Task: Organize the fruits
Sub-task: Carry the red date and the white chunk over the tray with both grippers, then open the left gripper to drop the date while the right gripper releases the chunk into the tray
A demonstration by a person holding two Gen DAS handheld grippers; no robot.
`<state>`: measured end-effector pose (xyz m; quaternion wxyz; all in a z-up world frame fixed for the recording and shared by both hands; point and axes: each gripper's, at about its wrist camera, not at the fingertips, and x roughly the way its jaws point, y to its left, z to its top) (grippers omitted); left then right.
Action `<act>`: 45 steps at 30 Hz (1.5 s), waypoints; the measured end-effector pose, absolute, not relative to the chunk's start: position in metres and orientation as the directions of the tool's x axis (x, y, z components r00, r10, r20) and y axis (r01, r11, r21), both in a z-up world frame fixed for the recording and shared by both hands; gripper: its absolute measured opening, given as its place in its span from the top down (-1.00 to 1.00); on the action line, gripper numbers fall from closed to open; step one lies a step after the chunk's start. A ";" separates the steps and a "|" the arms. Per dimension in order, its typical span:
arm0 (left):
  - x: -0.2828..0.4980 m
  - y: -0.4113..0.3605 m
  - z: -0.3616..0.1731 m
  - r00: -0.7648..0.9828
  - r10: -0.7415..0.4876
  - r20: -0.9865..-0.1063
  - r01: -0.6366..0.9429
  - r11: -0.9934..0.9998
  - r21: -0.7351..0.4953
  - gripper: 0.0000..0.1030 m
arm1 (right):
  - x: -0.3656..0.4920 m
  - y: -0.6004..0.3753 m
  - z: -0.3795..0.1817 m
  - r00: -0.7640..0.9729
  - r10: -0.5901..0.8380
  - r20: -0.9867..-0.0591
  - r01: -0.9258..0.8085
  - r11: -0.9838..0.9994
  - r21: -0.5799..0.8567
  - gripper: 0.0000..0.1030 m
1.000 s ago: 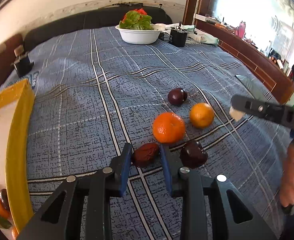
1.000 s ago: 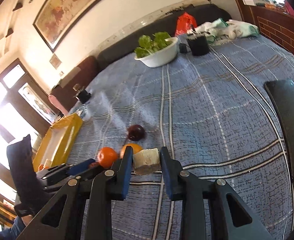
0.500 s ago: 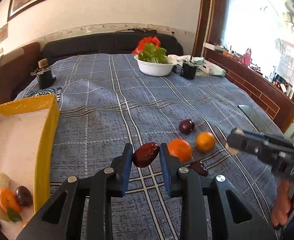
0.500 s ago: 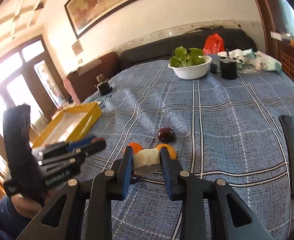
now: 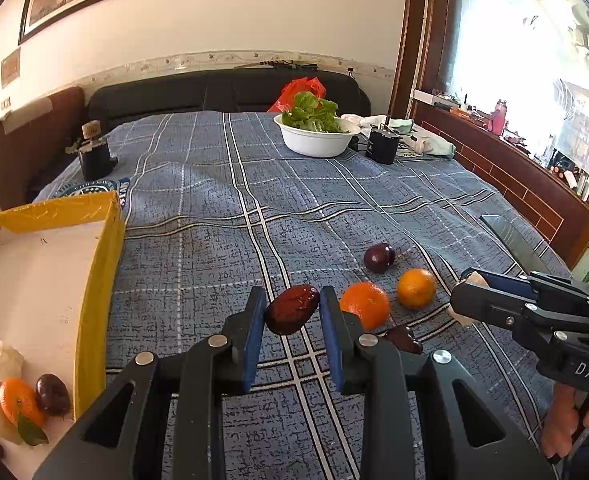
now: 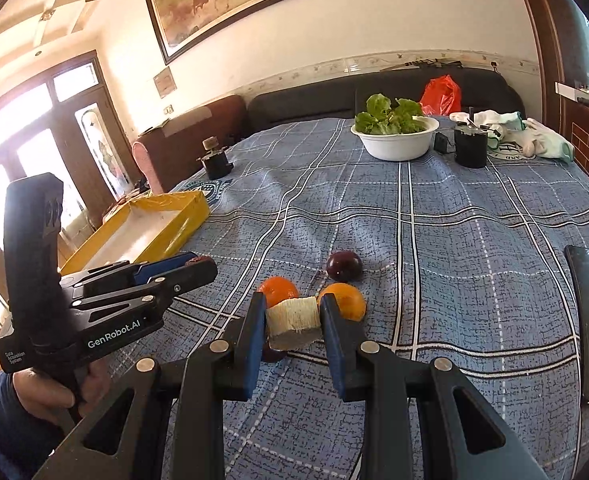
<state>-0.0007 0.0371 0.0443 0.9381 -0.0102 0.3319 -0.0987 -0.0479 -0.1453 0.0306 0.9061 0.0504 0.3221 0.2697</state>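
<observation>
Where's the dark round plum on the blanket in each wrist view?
Left wrist: plum right of centre, beyond the two oranges.
Right wrist: plum at centre, just beyond the two oranges.
Shared landmark: white bowl of greens at the blanket's far end.

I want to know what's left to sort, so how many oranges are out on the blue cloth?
2. One orange sits just beyond the left tool, the other right of it, nearer the plum. More oranges already lie in the yellow box.
</observation>
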 end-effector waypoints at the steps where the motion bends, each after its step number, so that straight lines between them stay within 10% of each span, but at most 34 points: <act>1: -0.001 0.037 0.045 0.763 -0.191 -0.618 0.179 0.980 -0.082 0.49 | -0.048 -0.145 0.031 0.647 0.522 -0.557 -0.457 0.849 0.265 0.41; 22: -0.059 0.073 0.084 0.828 -0.153 -0.540 0.128 0.988 -0.083 0.48 | -0.057 -0.146 0.051 0.652 0.559 -0.512 -0.443 0.829 0.340 0.41; 45: -0.126 0.267 0.065 0.816 0.102 -0.569 -0.253 0.948 -0.192 0.48 | -0.109 0.062 0.054 0.320 0.766 -0.557 -0.743 0.568 0.355 0.40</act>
